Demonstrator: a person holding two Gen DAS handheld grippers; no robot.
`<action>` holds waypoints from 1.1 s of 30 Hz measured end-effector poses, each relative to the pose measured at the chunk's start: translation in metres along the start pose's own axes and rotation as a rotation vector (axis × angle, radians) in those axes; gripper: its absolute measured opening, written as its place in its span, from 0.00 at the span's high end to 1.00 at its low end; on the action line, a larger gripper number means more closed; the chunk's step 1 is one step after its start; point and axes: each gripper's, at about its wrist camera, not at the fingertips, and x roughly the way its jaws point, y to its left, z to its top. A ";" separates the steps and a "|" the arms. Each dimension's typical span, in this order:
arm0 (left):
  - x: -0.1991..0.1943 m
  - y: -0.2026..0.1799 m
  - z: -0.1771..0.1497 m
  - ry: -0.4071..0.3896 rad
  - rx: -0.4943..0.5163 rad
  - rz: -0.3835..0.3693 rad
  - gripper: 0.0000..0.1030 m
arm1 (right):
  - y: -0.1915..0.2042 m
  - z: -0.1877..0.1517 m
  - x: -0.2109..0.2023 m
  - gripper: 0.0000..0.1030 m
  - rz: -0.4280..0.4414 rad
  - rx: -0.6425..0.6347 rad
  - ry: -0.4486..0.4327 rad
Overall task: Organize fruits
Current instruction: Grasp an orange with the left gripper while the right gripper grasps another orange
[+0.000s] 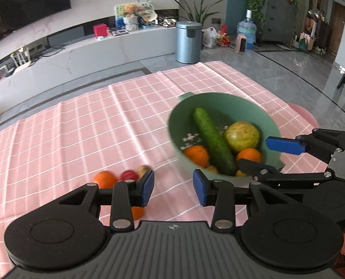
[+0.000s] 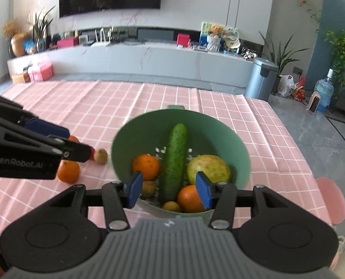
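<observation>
A green bowl (image 2: 219, 130) stands on the pink checked tablecloth (image 2: 79, 107); it also shows in the left wrist view (image 1: 219, 107). It holds a cucumber (image 2: 174, 160), a yellow-green round fruit (image 2: 208, 168), two oranges (image 2: 145, 166) and small yellow fruits. My right gripper (image 2: 169, 191) is open and empty over the bowl's near rim. My left gripper (image 1: 173, 187) is open and empty, left of the bowl, above the cloth. Just beyond it lie an orange (image 1: 104, 179), a red fruit (image 1: 128, 174) and a small brown fruit (image 1: 143, 169). Another orange (image 1: 137, 212) lies under its left finger.
The table's right edge drops to a grey floor, with a pink stool (image 2: 330, 197) beside it. A metal bin (image 2: 260, 79) and a low TV cabinet (image 2: 149, 58) stand beyond the far edge.
</observation>
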 end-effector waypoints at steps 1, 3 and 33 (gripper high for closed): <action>-0.002 0.005 -0.004 -0.007 -0.007 0.008 0.55 | 0.005 -0.002 -0.001 0.54 -0.006 0.000 -0.014; -0.006 0.015 -0.013 -0.020 -0.030 0.021 0.55 | 0.016 -0.004 -0.002 0.54 -0.009 0.003 -0.044; 0.013 0.116 -0.075 -0.014 -0.265 0.072 0.55 | 0.116 -0.015 0.066 0.54 0.232 -0.103 0.019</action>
